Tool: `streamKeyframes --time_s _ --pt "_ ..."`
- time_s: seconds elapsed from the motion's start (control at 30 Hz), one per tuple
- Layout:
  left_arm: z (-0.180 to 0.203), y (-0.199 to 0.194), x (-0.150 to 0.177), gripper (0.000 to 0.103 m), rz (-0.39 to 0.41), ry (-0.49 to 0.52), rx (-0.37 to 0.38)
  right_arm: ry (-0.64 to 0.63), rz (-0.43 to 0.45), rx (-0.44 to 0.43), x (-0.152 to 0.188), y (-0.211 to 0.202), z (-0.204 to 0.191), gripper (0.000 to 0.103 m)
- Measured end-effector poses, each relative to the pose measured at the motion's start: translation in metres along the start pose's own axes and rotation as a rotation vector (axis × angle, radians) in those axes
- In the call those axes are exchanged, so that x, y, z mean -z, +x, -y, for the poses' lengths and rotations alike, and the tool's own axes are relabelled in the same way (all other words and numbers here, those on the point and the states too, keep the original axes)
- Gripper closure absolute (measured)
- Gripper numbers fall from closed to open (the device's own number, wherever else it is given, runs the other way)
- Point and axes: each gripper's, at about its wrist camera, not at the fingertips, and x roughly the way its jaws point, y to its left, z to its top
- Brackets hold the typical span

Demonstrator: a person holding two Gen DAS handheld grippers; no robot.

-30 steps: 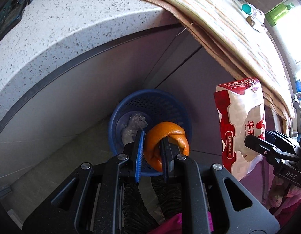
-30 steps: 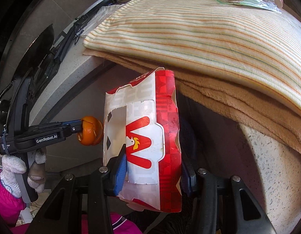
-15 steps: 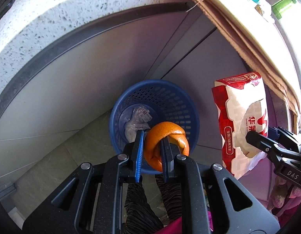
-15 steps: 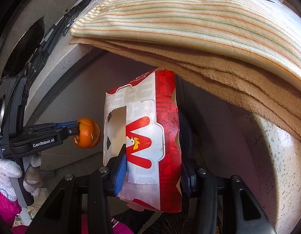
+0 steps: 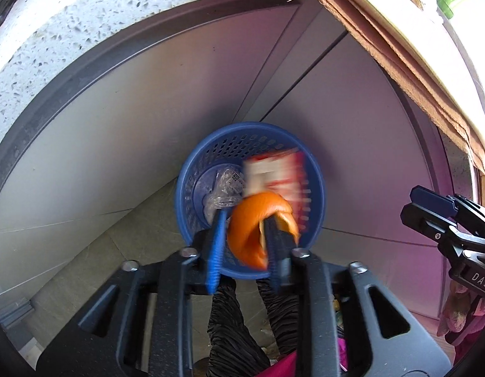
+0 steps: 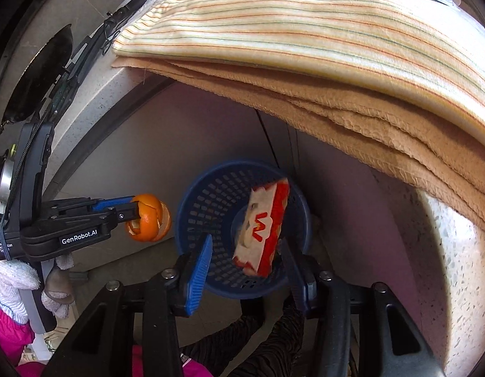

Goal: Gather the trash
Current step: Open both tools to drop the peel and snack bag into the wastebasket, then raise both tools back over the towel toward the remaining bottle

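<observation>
**Carton in the basket, peel at the left jaws**

The right gripper points steeply down over a round blue perforated plastic basket that stands on the floor against a grey cabinet front. Its jaws stand apart with nothing pressed between them. The red and white paper food carton lies beyond the fingertips, inside the basket's rim, tilted on its long side, and touches neither pad. In the left wrist view the same carton is blurred against the basket wall, beside a crumpled clear plastic wrapper on the basket floor.

The left gripper also points down, near the basket's edge. Its jaws are opening, and the curled orange peel sits between them, hooked around the black finger while the blue pad stands just clear of it. From the right wrist view, the peel is at the tips of the left gripper, just beside the basket's rim and outside it. A person's white knit glove wraps the left gripper's handle.

Above, a striped cloth over a tan towel overhangs the speckled stone countertop.
</observation>
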Motion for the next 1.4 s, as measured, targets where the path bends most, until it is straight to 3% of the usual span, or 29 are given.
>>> streamKeyframes --time_s 0.1,0.7,1.17,1.3,1.4 --pt "0.001 -0.004 -0.001 0.061 0.012 0.004 -0.003 0.002 0.002 -0.004 0.000 -0.003 0.003 0.052" --pt "-0.001 -0.041 -0.018 0.061 0.104 -0.003 0.015 -0.024 0.090 -0.057 -0.006 -0.053 0.006 0.041" --pt "0.030 -0.096 -0.075 0.061 0.236 0.020 0.061 0.013 0.252 -0.070 -0.038 -0.128 0.036 0.032" --pt "0.047 -0.107 -0.093 0.049 0.266 0.035 0.068 0.043 0.298 -0.054 -0.051 -0.148 0.061 0.027" --pt "0.060 -0.111 -0.112 0.049 0.286 0.044 0.073 0.066 0.325 -0.044 -0.062 -0.160 0.080 0.027"
